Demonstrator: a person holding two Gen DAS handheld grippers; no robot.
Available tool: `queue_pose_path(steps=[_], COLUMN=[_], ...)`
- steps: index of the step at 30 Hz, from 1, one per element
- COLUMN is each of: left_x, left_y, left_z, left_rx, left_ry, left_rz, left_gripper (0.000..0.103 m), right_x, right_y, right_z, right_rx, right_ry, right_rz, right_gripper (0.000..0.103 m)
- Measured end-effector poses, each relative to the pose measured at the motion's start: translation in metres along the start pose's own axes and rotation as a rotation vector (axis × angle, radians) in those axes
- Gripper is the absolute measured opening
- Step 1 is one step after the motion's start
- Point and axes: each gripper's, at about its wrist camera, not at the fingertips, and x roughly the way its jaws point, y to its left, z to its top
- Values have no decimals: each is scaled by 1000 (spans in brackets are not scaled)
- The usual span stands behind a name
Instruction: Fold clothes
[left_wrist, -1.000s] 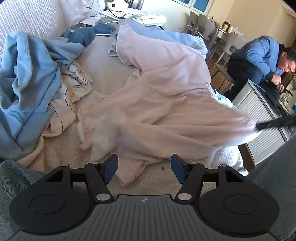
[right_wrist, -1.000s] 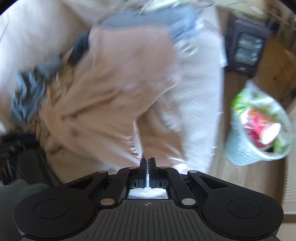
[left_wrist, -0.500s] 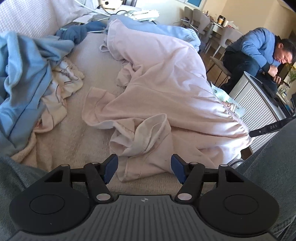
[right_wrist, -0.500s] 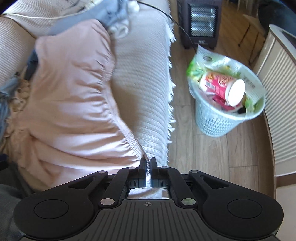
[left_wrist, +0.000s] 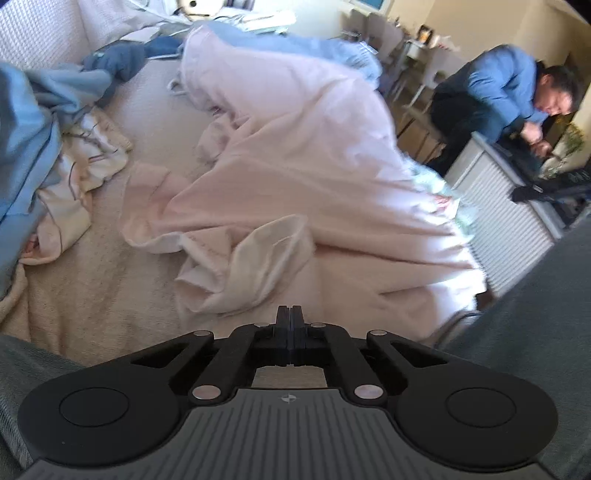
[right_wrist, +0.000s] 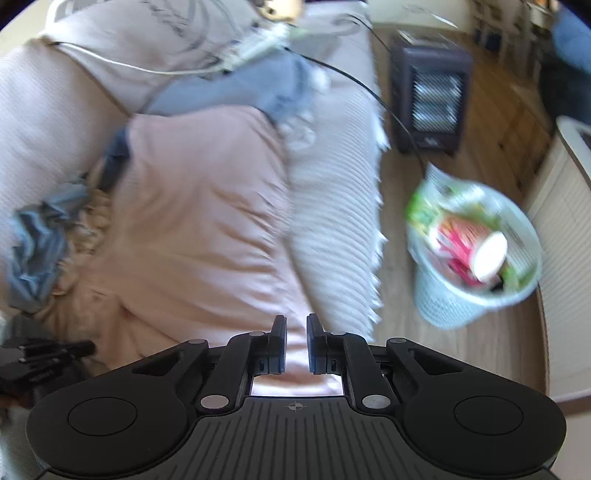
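Pale pink garment (left_wrist: 295, 155) — light blue clothes (left_wrist: 26, 140) (ribbed cream sofa cover (right_wrist: 332, 221)).

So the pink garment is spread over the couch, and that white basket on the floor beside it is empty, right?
Not quite. The white basket is full of rubbish, including a pink-and-white cup, as the right wrist view shows. The pink garment does lie spread over the couch.

A wooden floor (right_wrist: 491, 343) is seen right of a cream-covered sofa (right_wrist: 332, 236). A dark heater (right_wrist: 432, 99) is set far off, a white basket (right_wrist: 465, 299) nearer, chairs (left_wrist: 391, 40) beyond.
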Motion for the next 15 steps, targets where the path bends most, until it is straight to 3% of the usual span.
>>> queue_pose_path(steps=[3, 6, 10, 12, 15], left_x=[-18, -25, -8, 0, 8], left_y=[-2, -1, 5, 0, -6], left_z=[-2, -5, 0, 2, 7], left_rx=[8, 58, 28, 72, 152], left_ry=[0, -40, -29, -27, -42], left_rz=[-39, 65, 77, 85, 109], left_gripper=[0, 1, 1, 1, 12], right_x=[0, 6, 11, 8, 0], right_y=[24, 54, 95, 107, 110], right_z=[13, 23, 26, 23, 17], right_rx=[-44, -117, -221, -268, -299], right_ry=[-5, 32, 55, 48, 35], right_rz=[69, 141, 147, 158, 148], right_gripper=[13, 14, 18, 19, 25])
